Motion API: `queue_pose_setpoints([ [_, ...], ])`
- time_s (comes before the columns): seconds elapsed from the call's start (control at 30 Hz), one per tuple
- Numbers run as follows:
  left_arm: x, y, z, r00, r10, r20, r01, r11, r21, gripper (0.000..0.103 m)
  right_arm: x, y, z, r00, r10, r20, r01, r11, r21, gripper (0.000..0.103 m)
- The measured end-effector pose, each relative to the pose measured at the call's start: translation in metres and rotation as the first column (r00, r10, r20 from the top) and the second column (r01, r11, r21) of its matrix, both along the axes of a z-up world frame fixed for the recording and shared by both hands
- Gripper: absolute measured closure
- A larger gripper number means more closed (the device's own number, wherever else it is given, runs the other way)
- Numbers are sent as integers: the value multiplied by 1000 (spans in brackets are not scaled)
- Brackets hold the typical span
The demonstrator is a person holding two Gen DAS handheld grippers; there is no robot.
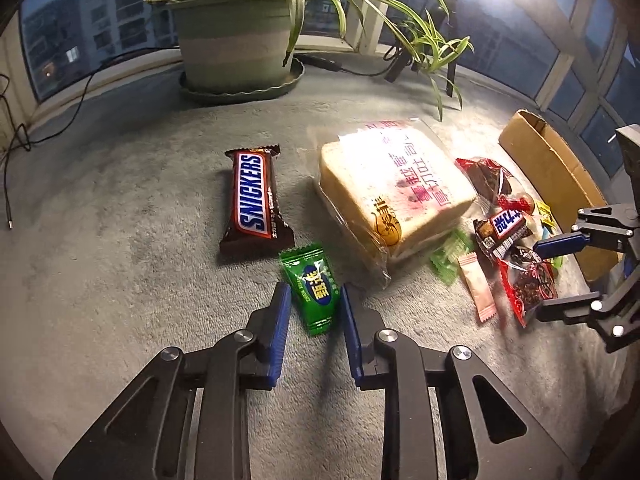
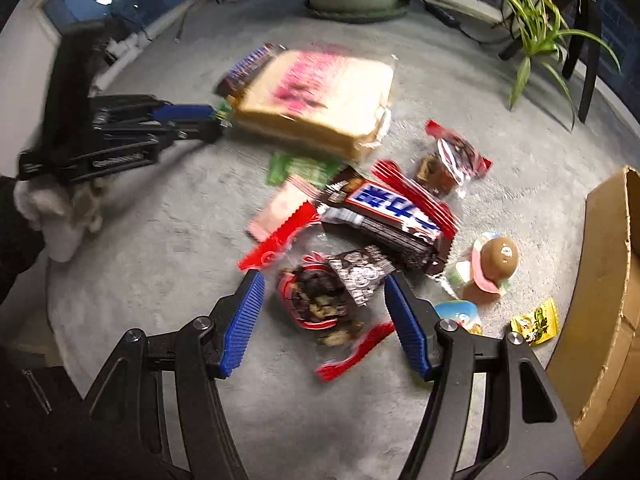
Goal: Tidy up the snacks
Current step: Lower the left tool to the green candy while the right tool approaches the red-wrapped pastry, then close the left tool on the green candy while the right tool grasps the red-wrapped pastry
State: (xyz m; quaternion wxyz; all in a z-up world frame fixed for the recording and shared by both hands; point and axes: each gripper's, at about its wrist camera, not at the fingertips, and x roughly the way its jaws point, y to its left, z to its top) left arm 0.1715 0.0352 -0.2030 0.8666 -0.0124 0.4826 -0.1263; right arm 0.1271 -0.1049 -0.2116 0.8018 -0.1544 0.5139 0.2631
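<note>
Left tongs [image 1: 314, 304]: clenched on green candy packet [image 1: 314, 292], beside chocolate bar [image 1: 254, 202]. Right tongs [image 2: 324, 300]: released, straddling red-edged snack bag [image 2: 316, 300] on carpet [image 2: 160, 240].

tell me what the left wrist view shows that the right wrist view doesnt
Only the left wrist view: the Snickers bar in full with its name readable, and the green candy whole, lying between the left gripper fingers.

Only the right wrist view: the yellow packet in full, a round brown sweet, and a sleeve cuff behind the left gripper.

Both: the bread bag, the cardboard box, the plant pot, the grey mat, and the red packet between the open fingers of the right gripper.
</note>
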Motion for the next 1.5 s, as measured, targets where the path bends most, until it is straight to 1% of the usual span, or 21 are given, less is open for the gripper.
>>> queue_pose_setpoints([
  [0.1,0,-2,0,1000,-2,6,2,1000,8,79,-2,-3,-5,1000,-6,-24,7,1000,16,37],
  [0.2,-1,-2,-1,1000,-8,13,7,1000,8,79,-8,-1,-5,1000,-5,-17,5,1000,19,37],
  [0.27,-1,-2,-1,1000,-8,16,7,1000,11,80,-12,0,-8,1000,-6,-3,6,1000,-4,46],
  [0.3,-1,-3,-1,1000,-6,18,5,1000,14,83,-14,2,-8,1000,-10,10,11,1000,-16,52],
  [0.33,-1,-3,-1,1000,-5,20,5,1000,16,85,-15,2,-9,1000,-11,9,11,1000,-10,55],
  [0.4,-2,-3,-1,1000,-7,21,7,1000,18,85,-16,3,-9,1000,-17,4,17,1000,1,57],
  [0.63,-3,-8,0,999,-28,27,27,998,48,88,-22,6,-9,1000,-16,25,17,999,-32,62],
  [0.7,-5,-10,0,999,-27,37,23,996,87,87,-22,11,-10,1000,-8,27,9,999,-36,62],
  [0.73,-6,-13,2,998,-30,55,23,992,121,86,-23,13,-10,1000,-8,24,8,999,-34,62],
  [0.77,-5,-15,1,998,-30,57,22,991,135,84,-24,16,-10,1000,-8,21,8,999,-31,62],
  [0.83,-3,-15,1,999,-25,46,19,992,122,76,-26,16,-11,1000,-5,22,6,999,-34,62],
  [0.87,-2,-15,0,999,-23,47,18,993,119,74,-28,17,-12,1000,-5,23,5,999,-35,62],
  [0.9,-1,-15,-1,999,-15,51,8,991,135,69,-29,19,-13,1000,-3,24,3,999,-36,62],
  [0.93,-1,-15,-2,999,-14,53,6,990,142,68,-29,20,-13,1000,-3,27,4,999,-38,62],
  [1.03,-1,-15,-3,997,-28,65,19,990,142,69,-29,22,-14,999,-4,35,6,999,-42,62],
  [1.07,-1,-15,-3,997,-33,65,24,991,132,73,-29,22,-14,999,-8,36,10,999,-41,62],
  [1.1,-1,-16,-2,997,-36,65,28,992,125,80,-29,23,-14,999,-11,37,13,999,-40,62],
  [1.13,0,-17,-2,997,-38,66,30,991,127,82,-30,23,-14,999,-14,39,15,999,-38,62],
  [1.3,-3,-17,-1,998,-38,59,32,994,108,84,-39,17,-11,999,-16,39,16,1000,-2,63],
  [1.5,-19,-13,9,998,-14,62,11,999,37,84,-48,8,-1,999,-41,35,38,997,65,63],
])
